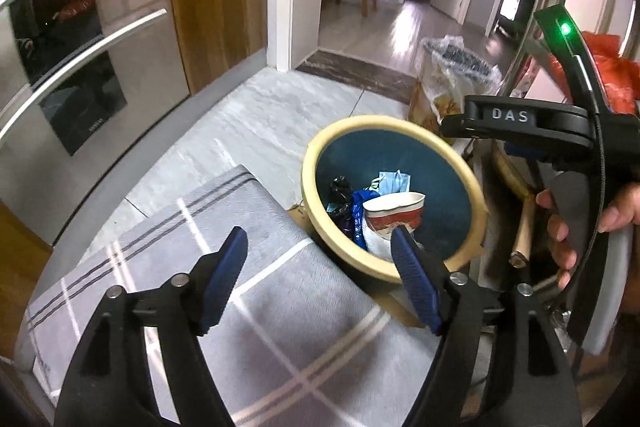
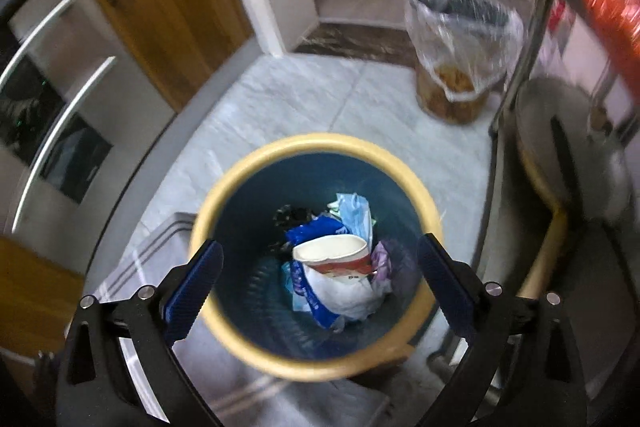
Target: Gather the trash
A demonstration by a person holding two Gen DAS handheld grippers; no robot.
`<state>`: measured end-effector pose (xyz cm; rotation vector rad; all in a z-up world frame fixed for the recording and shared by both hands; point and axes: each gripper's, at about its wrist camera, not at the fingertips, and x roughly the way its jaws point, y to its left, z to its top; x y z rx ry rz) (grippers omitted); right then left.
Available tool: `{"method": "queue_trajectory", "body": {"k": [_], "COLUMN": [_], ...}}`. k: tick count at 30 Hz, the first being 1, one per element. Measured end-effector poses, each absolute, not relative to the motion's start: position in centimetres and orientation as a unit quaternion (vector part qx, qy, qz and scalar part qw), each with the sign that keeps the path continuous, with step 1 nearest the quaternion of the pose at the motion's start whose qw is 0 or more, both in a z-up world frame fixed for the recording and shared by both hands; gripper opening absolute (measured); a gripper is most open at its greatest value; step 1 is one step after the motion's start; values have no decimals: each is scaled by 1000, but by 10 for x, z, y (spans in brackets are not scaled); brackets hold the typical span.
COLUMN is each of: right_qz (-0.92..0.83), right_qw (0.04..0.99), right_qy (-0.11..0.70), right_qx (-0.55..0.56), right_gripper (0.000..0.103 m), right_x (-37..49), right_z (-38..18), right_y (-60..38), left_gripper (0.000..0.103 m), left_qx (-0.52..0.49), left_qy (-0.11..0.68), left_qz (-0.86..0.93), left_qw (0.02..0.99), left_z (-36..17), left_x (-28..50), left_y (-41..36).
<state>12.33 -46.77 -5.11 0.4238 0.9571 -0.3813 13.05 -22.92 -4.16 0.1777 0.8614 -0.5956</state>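
A: Trash's in the bin (image 2: 316, 151) — paper cup (image 2: 332, 253) on top, wrappers (image 2: 352, 211) under. Your right gripper (image 2: 320, 279) hangs over the mouth, jaws wide, empty; likely a drop position.

B: Left?

A: Left gripper (image 1: 318, 279) wide too, empty, over the checked cloth (image 1: 280, 307) beside the rim. Open floor (image 2: 304, 95) beyond; stool (image 2: 560, 163) crowds your right.

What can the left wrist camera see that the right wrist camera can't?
Only the left view shows the right gripper's black body from outside, with the person's hand on it.
Only the right view looks straight down into the bin, showing purple trash beside the cup.
Both show the blue bin, the paper cup, the grey checked mat and the bag-lined basket.
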Motion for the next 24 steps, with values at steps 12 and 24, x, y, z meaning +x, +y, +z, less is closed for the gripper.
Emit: {"method": "queue_trajectory", "body": {"k": [12, 24], "right_qz": [-100, -93], "right_qw": [909, 927], "right_qy": [371, 339], "right_qx": [162, 127], "right_gripper": [98, 98], "right_x": [24, -15], "right_z": [11, -1], "right_y": [-389, -317], "left_gripper": [93, 97], "left_qx": [59, 37], "left_qy": [367, 367], "left_qz": [-263, -217], "left_qw": [890, 904], "left_z": [-9, -28], "left_x": [77, 67], "left_y": [-158, -115]}}
